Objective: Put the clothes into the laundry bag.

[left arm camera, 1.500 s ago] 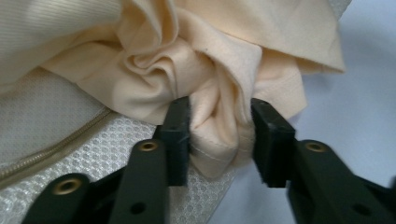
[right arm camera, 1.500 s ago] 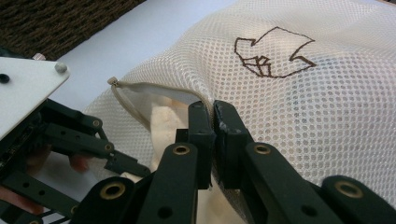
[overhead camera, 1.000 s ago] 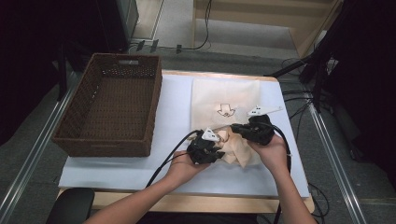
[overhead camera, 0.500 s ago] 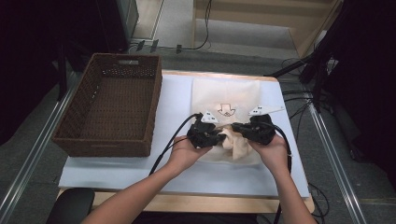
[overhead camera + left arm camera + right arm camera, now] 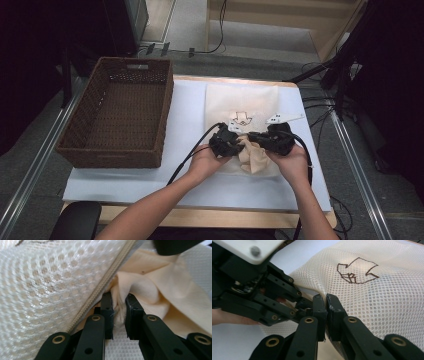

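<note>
Both hands are in close at the middle of the bench [image 5: 150,195], working a cream cloth [image 5: 252,156] at the mouth of a white mesh laundry bag [image 5: 245,102]. The bag lies flat on the white mat, its near edge toward the person, with a small brown drawing on its face [image 5: 357,271]. The cloth sits bunched at that near edge, between the 2 tools.

The left tongs [image 5: 118,315] are pinched nearly together on a fold of the cloth, just beside the bag's zipper [image 5: 110,277]. The right tongs [image 5: 326,311] are closed on the mesh at the bag's edge, jaws almost touching, lifting it a little.

So the step in hand looks like stuffing: one side holds the opening up, the other feeds cloth toward it. Whether any cloth is already inside, I can't tell.

Next move, as I read it: the right keeps the lip raised while the left pushes its fold deeper under the mesh, then lets go and takes a fresh bite of the loose cloth. The brown wicker basket [image 5: 117,117] stands empty, well apart at the left.
</note>
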